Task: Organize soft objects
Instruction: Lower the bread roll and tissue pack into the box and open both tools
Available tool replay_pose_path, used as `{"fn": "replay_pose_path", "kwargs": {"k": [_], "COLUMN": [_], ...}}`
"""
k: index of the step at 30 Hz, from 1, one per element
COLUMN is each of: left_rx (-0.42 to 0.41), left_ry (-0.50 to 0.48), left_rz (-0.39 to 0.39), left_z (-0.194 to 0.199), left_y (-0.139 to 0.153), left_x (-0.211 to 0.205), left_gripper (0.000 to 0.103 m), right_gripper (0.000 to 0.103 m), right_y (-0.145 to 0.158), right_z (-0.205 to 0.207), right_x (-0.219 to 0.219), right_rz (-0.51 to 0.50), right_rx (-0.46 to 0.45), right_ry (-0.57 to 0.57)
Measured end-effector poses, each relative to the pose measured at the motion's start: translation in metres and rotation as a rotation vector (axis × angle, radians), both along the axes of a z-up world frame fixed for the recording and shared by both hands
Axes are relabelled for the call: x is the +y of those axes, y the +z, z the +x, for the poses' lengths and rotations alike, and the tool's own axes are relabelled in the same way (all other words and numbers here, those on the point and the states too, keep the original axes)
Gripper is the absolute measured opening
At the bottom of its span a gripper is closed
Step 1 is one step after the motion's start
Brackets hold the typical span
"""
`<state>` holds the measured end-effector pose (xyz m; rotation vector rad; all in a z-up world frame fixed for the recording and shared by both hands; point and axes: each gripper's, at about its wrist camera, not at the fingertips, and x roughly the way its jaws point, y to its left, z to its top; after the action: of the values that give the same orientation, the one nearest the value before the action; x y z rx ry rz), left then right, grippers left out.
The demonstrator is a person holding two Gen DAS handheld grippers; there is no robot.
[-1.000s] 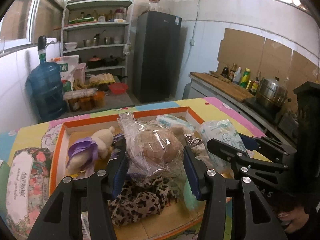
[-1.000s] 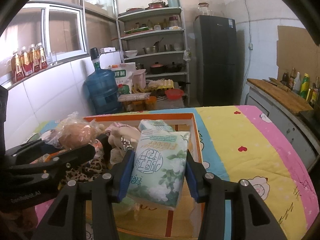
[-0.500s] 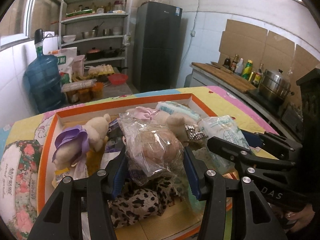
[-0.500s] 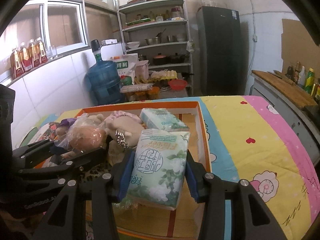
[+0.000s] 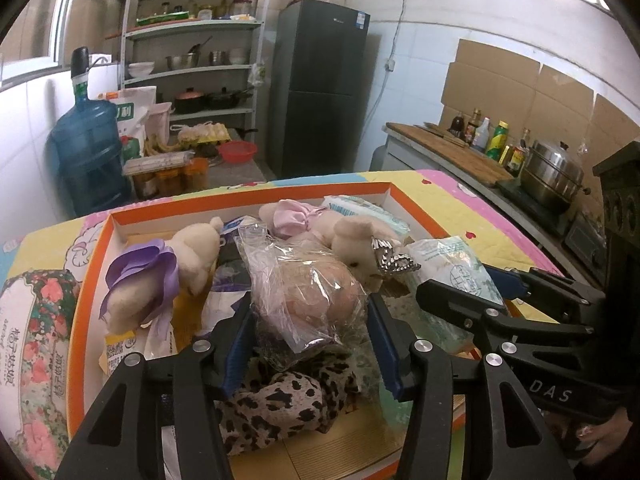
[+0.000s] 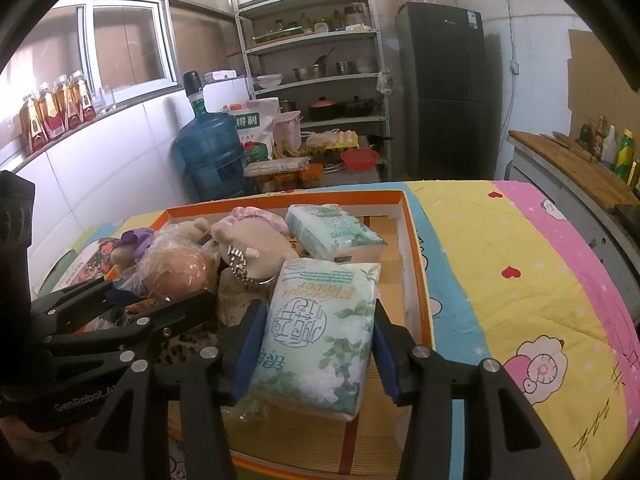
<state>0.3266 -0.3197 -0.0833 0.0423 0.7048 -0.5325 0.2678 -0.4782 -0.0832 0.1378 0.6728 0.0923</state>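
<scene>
Left wrist view: a bagged bun (image 5: 316, 292) in crinkled clear plastic is clamped between the jaws of the left gripper (image 5: 310, 344) and is held over the near half of the orange-rimmed box (image 5: 248, 196), above a leopard-print cloth (image 5: 280, 400) that lies at the box's near edge. In the right wrist view a tissue pack (image 6: 316, 332) printed with white flowers is gripped between the jaws of the right gripper (image 6: 316, 352), also over the box, toward its near right corner. Already inside the box are seen a plush toy with a purple bow (image 5: 160, 276) by the left wall, a plush toy with a pink bow (image 5: 320, 228) toward the far side, and a second tissue pack (image 6: 332, 232) near the far right corner. The box rests on a desk covered by a cartoon-patterned cloth (image 6: 520, 280); a floral tin (image 5: 28, 352) lies outside the box at its left edge. The task is judged to be well advanced: most soft things appear gathered in the box, and the two held items remain to be set down and released. Whether anything is left outside the views cannot be told.
</scene>
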Motion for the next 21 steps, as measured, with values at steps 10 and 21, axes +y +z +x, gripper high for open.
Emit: {"fn": "replay_pose_path", "kwargs": {"k": [10,21], "left_rx": [0.001,-0.044], "left_ry": [0.017,0.048], "left_rz": [-0.004,-0.031], "left_z": [-0.001,-0.008], "left_y": [0.001,0.014], "left_x": [0.002,0.016], "left_gripper": [0.06,0.074], "right_gripper": [0.063,0.07], "right_y": [-0.001,0.004], "right_z": [-0.001,-0.008], "right_x": [0.0,-0.003], "right_rz": [0.01,0.023], "right_rx": [-0.01,-0.047], "right_ry": [0.003,0.002]}}
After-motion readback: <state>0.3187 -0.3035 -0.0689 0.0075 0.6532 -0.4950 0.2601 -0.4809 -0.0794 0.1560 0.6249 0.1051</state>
